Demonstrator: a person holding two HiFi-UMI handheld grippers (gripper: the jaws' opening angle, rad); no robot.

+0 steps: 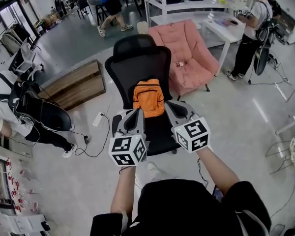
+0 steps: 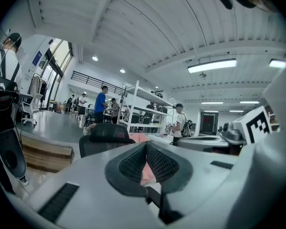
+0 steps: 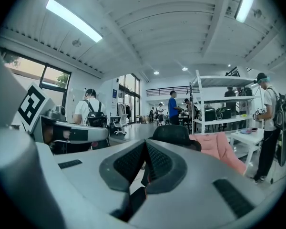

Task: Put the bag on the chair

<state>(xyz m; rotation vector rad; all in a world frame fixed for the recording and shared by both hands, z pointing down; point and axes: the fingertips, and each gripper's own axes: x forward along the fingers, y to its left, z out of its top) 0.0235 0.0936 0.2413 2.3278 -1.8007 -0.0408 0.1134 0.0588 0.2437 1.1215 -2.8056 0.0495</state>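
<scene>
Orange backpack (image 1: 148, 98) upright on seat of black mesh office chair (image 1: 137, 63), against the backrest. Left gripper (image 1: 136, 114) near-left of it, clenched, empty. Right gripper (image 1: 174, 108) near-right, also clenched, empty. Pink lounge chair (image 1: 189, 58) far right.

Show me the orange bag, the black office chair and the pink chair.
orange bag (image 1: 148, 98), head view, middle of its front.
black office chair (image 1: 137, 63), head view, mesh backrest.
pink chair (image 1: 189, 58), head view, seat cushion.

One orange bag (image 1: 148, 98), one black chair (image 1: 137, 65), two tools (image 1: 136, 113) (image 1: 169, 104)
</scene>
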